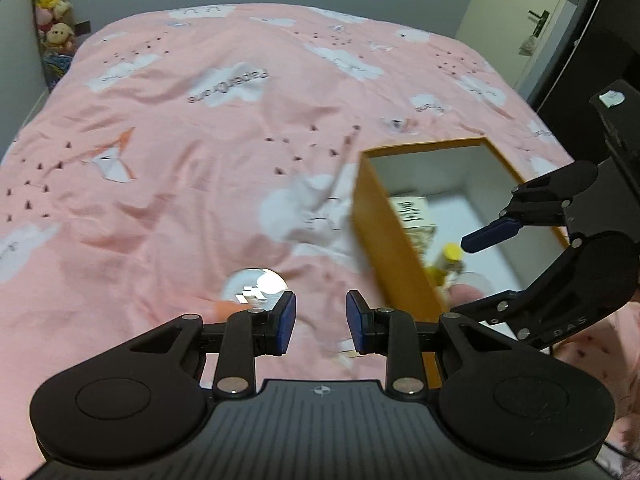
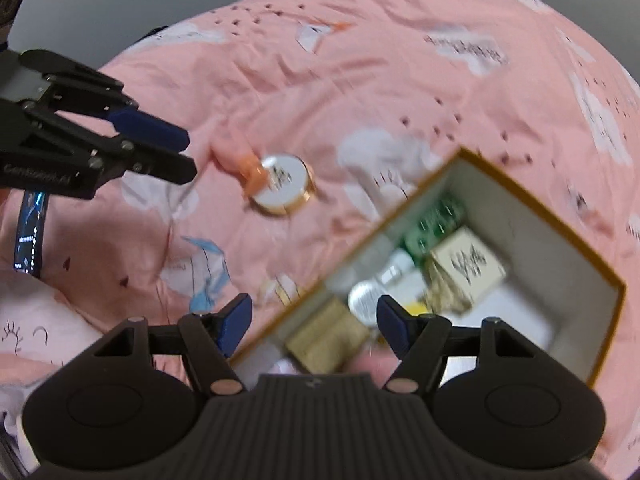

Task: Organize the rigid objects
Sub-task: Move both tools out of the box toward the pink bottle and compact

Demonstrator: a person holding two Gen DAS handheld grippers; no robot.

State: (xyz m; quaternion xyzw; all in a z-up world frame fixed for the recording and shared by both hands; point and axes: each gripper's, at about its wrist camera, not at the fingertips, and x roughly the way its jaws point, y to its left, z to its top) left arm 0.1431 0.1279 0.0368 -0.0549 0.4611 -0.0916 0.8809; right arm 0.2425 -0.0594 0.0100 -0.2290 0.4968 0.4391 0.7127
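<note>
An open orange box (image 1: 384, 236) (image 2: 532, 208) lies on the pink bed. It holds a beige printed carton (image 2: 468, 264), a green packet (image 2: 436, 220), a tan block (image 2: 328, 336), a silver lid (image 2: 366, 300) and a yellow-capped bottle (image 1: 450, 258). A round white compact with a gold rim (image 2: 282, 184) (image 1: 256, 286) lies on the bedcover left of the box, beside an orange piece (image 2: 252, 172). My left gripper (image 1: 320, 322) (image 2: 188, 156) is open and empty, just short of the compact. My right gripper (image 2: 314, 322) (image 1: 468, 276) is open and empty above the box's near end.
The pink cloud-print bedcover (image 1: 200, 152) is wrinkled. Plush toys (image 1: 52, 8) hang at the far left wall. A door (image 1: 516, 20) stands at the far right. A phone-like screen (image 2: 30, 232) shows at the left edge of the right wrist view.
</note>
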